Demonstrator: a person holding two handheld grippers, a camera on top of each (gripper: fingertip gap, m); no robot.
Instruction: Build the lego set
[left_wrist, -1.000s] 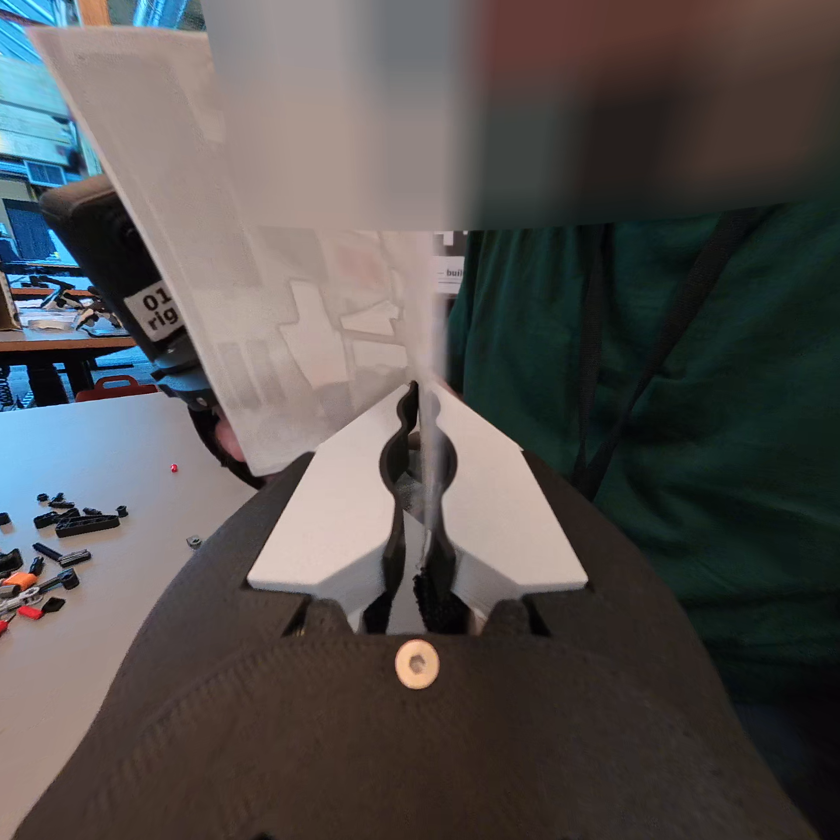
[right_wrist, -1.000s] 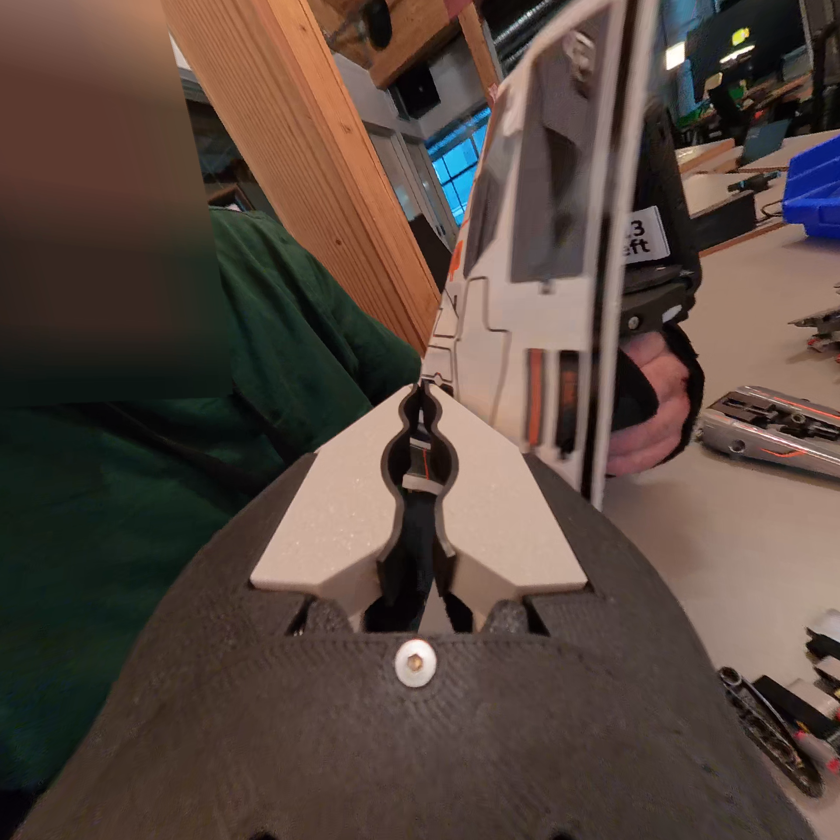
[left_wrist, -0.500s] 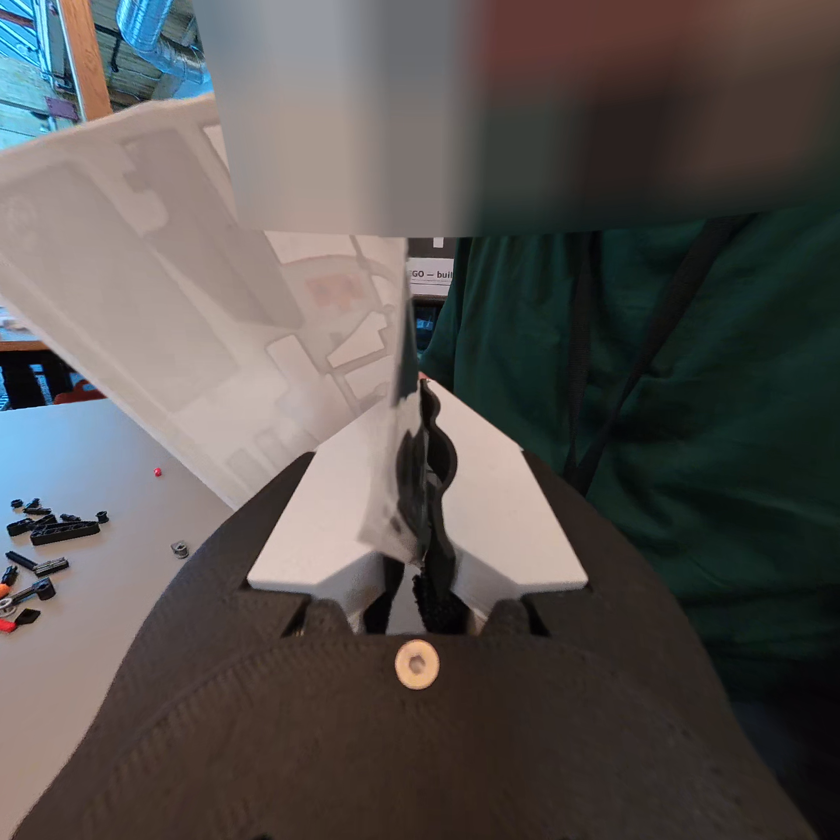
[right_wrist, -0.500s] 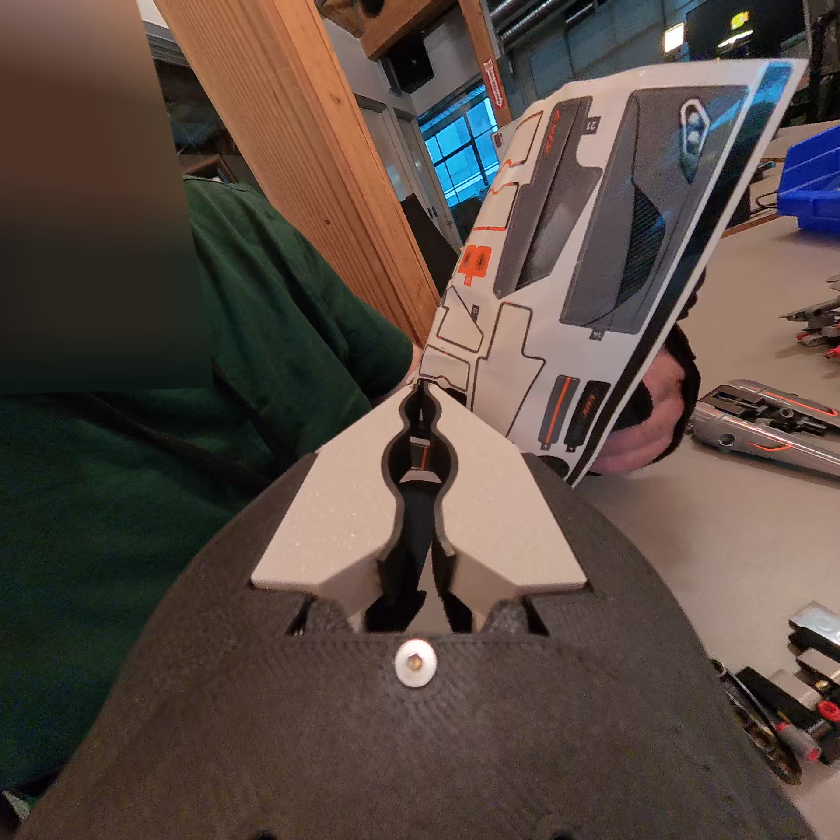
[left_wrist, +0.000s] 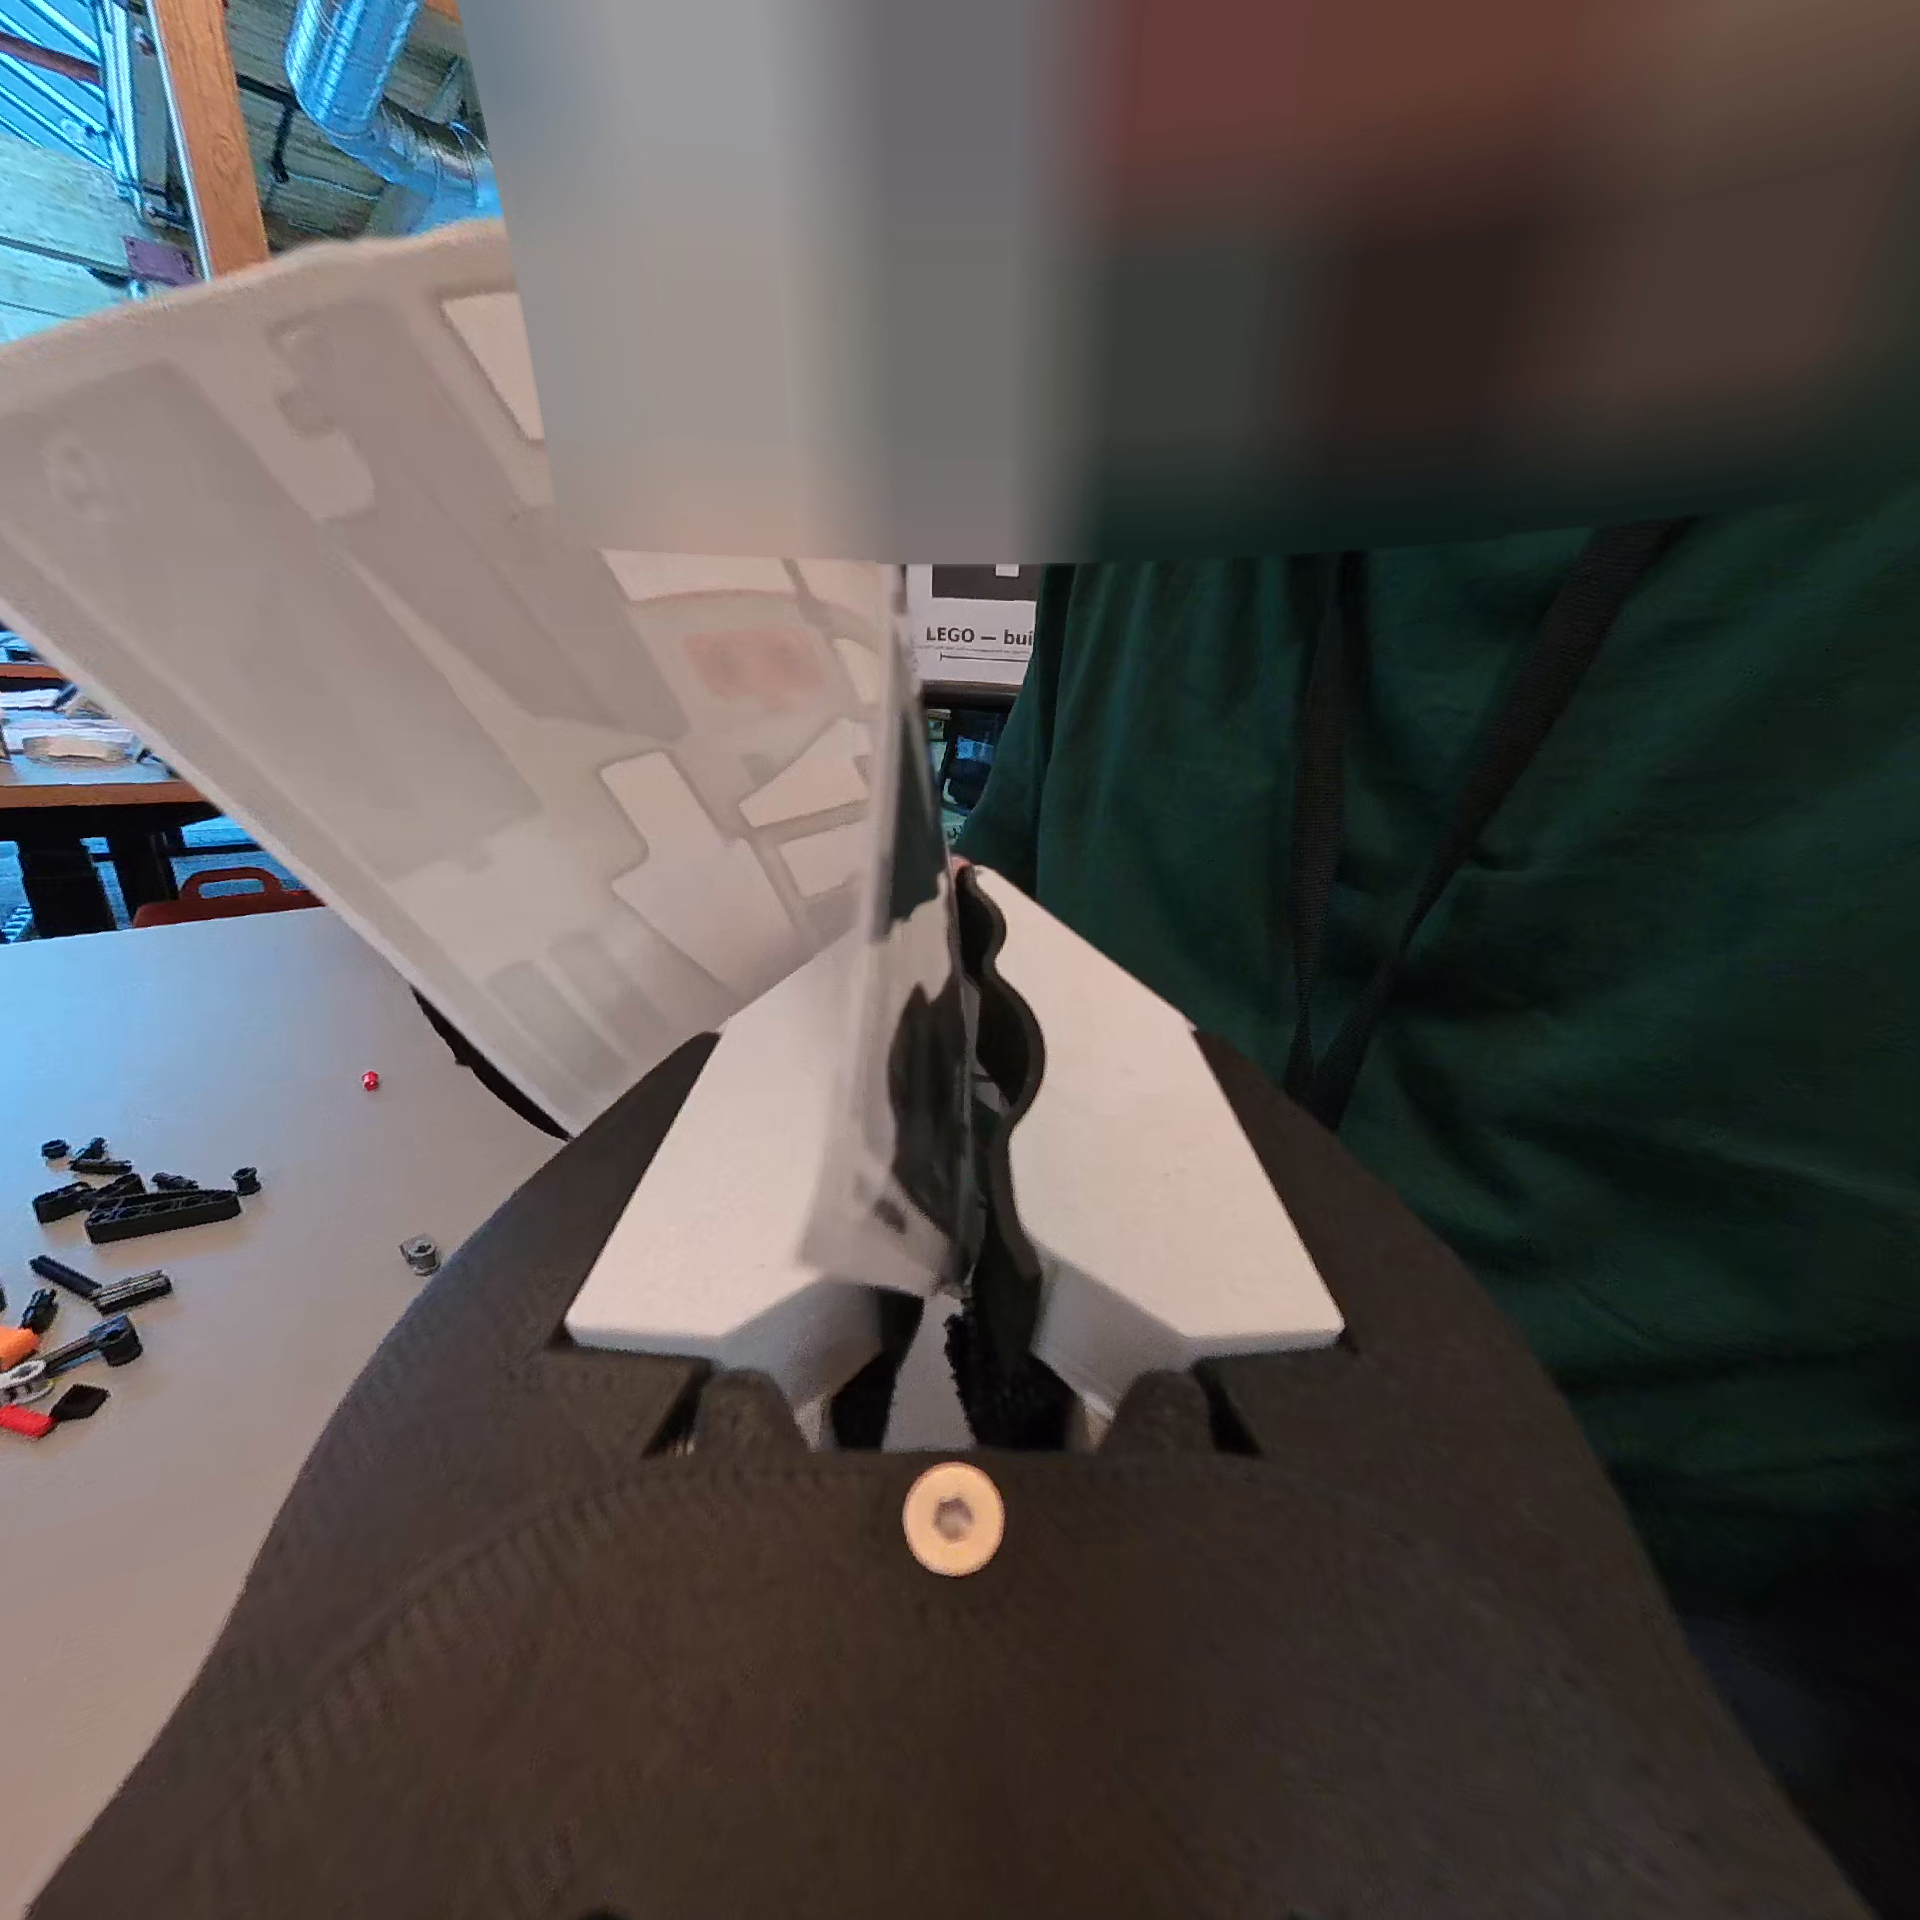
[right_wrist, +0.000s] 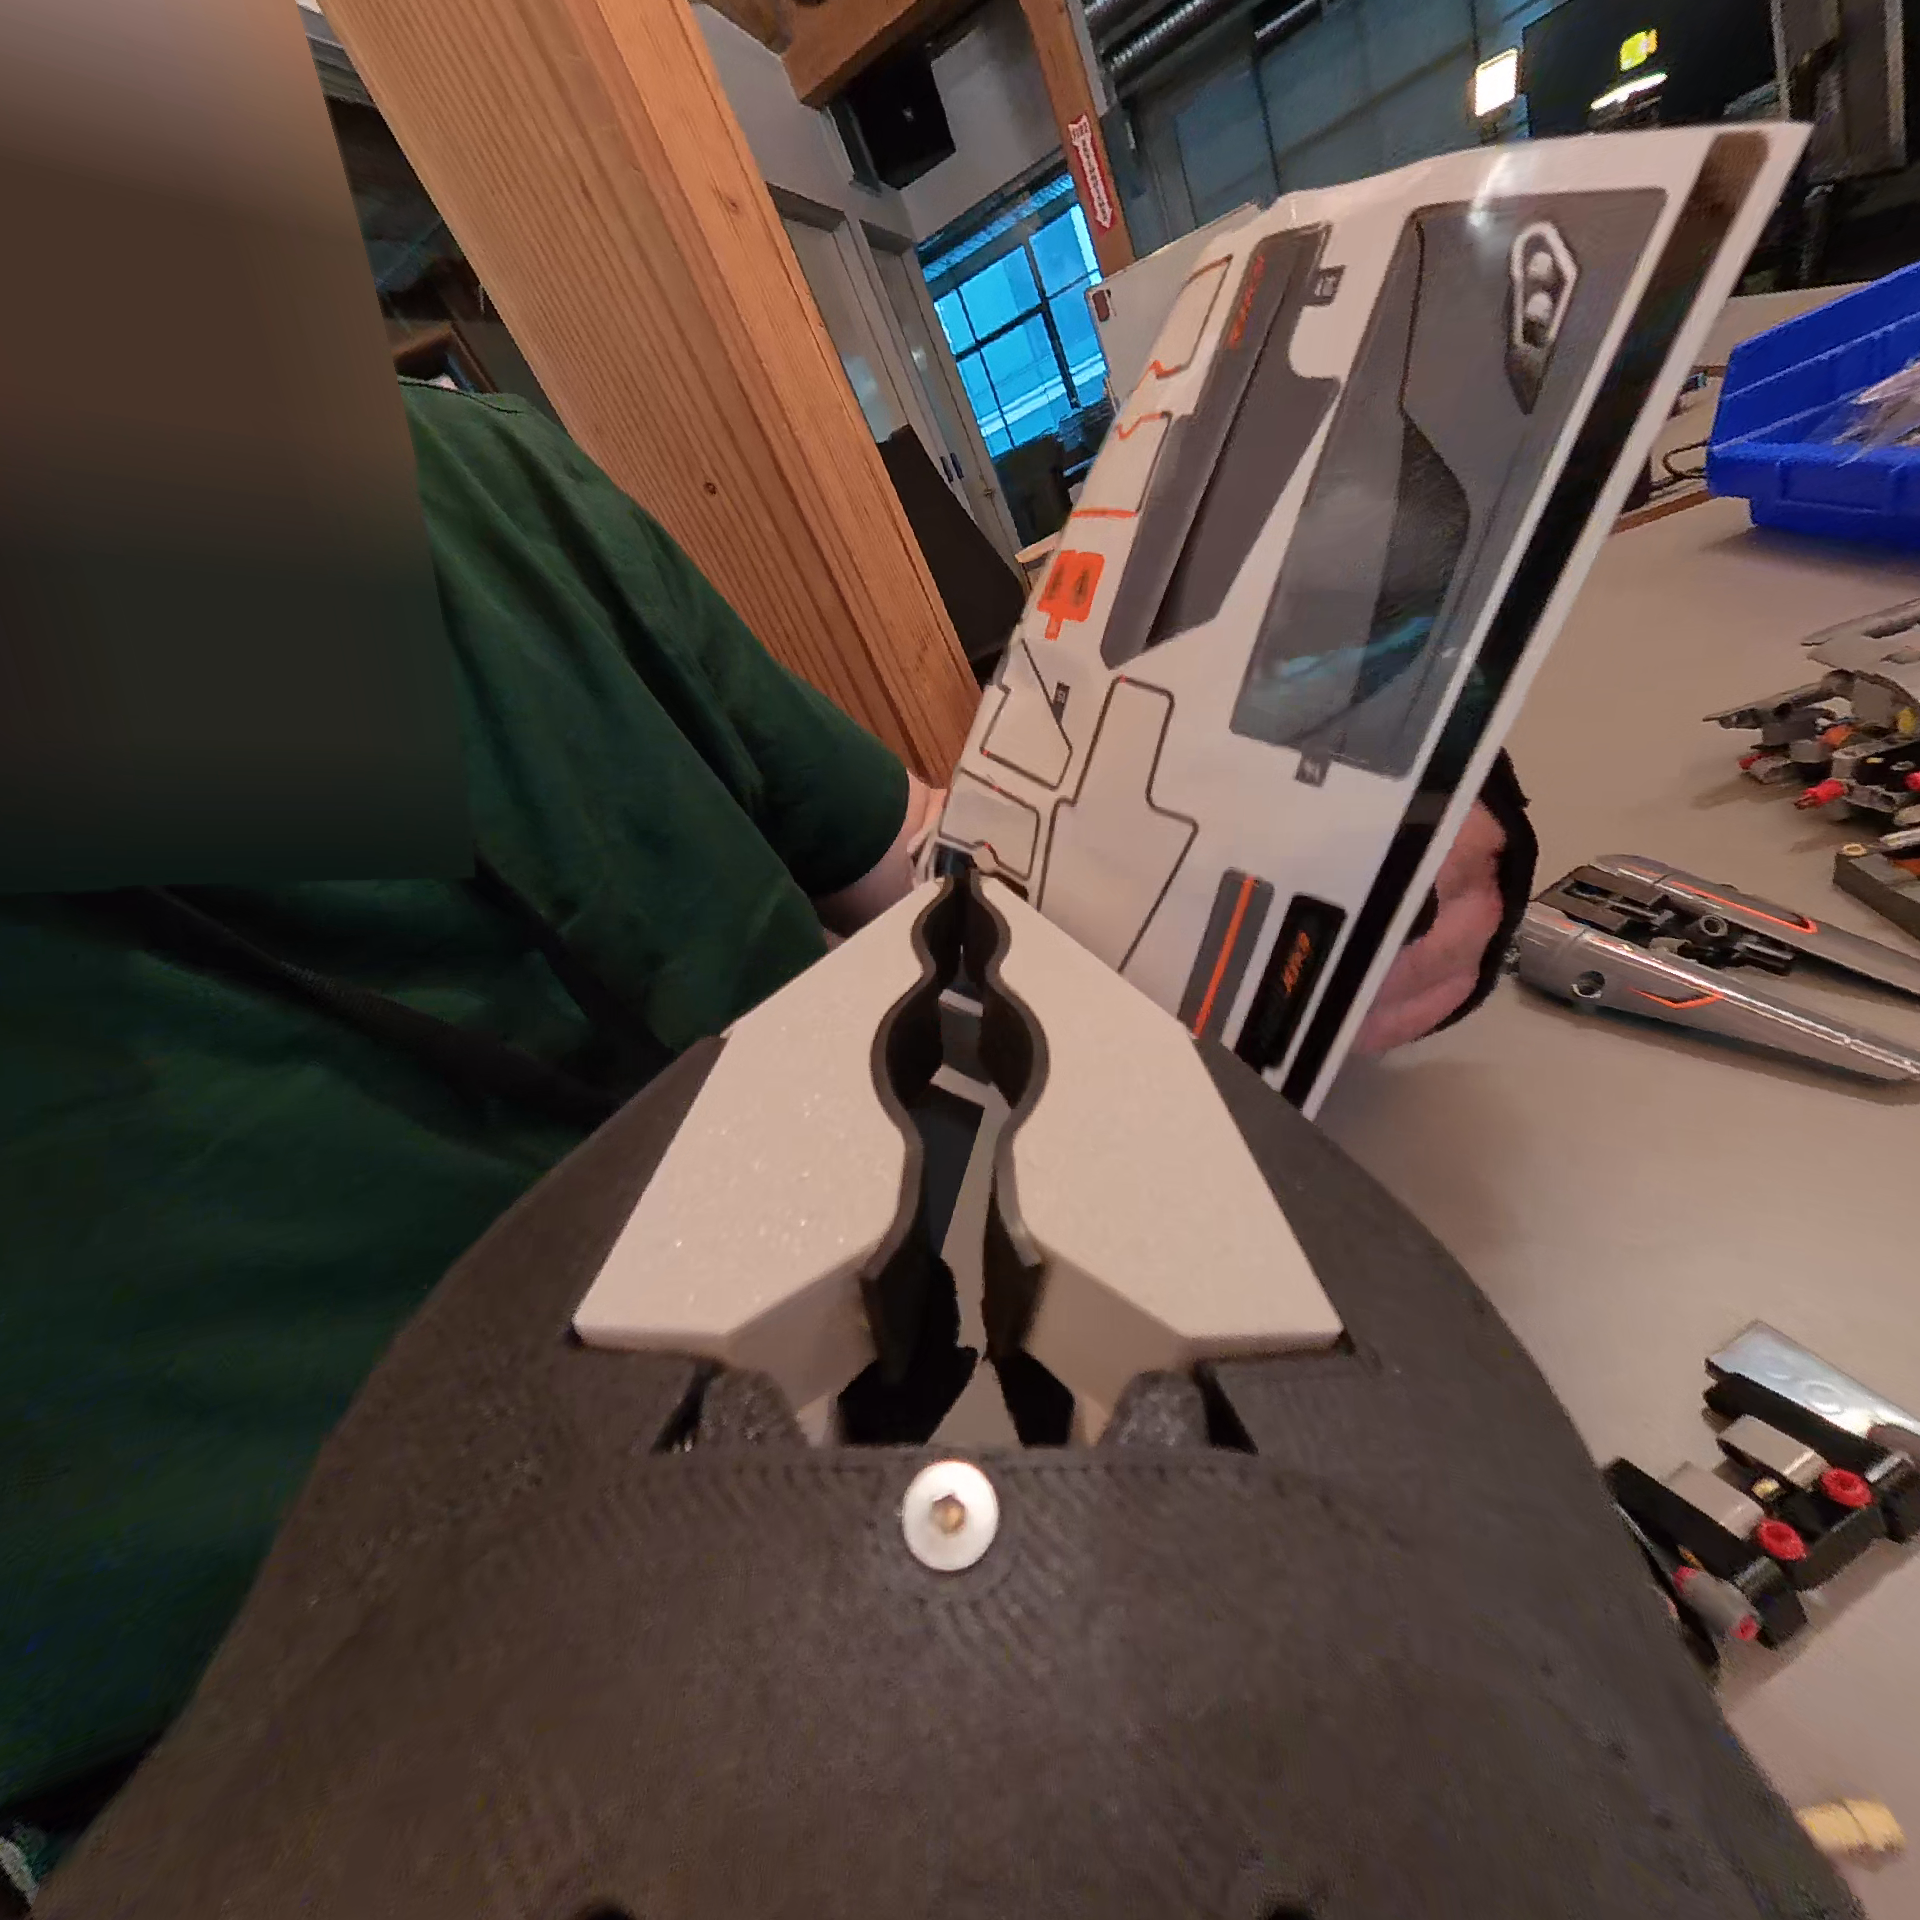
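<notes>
Currently the sticker step. Left tongs (left_wrist: 961, 1091) clamp the lower edge of the sticker sheet (right_wrist: 1351, 582), held up off the desk (right_wrist: 1558, 1195). Right tongs (right_wrist: 961, 914) are closed at the sheet's corner, apparently pinching a sticker, though I cannot be sure. Next, probably: peel slowly, avoid creasing. Loose Lego pieces (left_wrist: 125, 1205) and silver body panel (right_wrist: 1704, 977) wait on the desk.

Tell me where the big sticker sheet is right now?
The glossy white sticker sheet with grey and orange shapes is held up above the grey table, pinched in the left tongs, right of the right tongs.
</notes>
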